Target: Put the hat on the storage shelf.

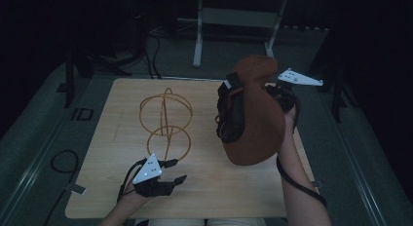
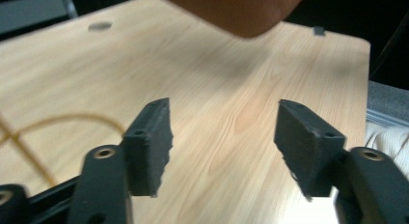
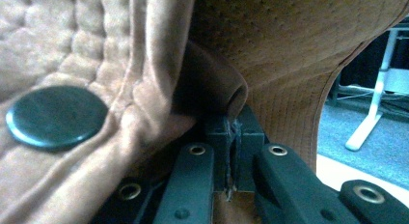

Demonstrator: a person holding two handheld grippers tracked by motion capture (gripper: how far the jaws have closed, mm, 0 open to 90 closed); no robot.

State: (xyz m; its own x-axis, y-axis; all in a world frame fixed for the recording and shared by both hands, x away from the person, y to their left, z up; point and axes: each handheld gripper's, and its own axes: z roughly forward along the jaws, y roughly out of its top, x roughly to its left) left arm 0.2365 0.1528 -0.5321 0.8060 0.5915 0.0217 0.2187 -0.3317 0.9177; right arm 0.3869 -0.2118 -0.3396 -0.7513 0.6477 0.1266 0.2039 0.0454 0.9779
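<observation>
- We record the high view looking forward and down over the whole table (image 1: 97, 197).
- Both gripper views sit close; the left shares that tabletop (image 2: 217, 89).

High view dim overall; surroundings at the frame edges nearly black, wooden table (image 1: 204, 182) the one lit patch. Left gripper view brighter: soft shadow upper centre of the tabletop, far edge blurred. Right gripper view: brown fabric (image 3: 289, 50) close, soft-focused at left; background right hazy.

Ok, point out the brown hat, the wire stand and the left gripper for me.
brown hat (image 1: 255, 123), high view, on its outer crown.
wire stand (image 1: 165, 116), high view, on the central upright wire.
left gripper (image 2: 224, 137), left gripper view, midway between its open jaws.
</observation>
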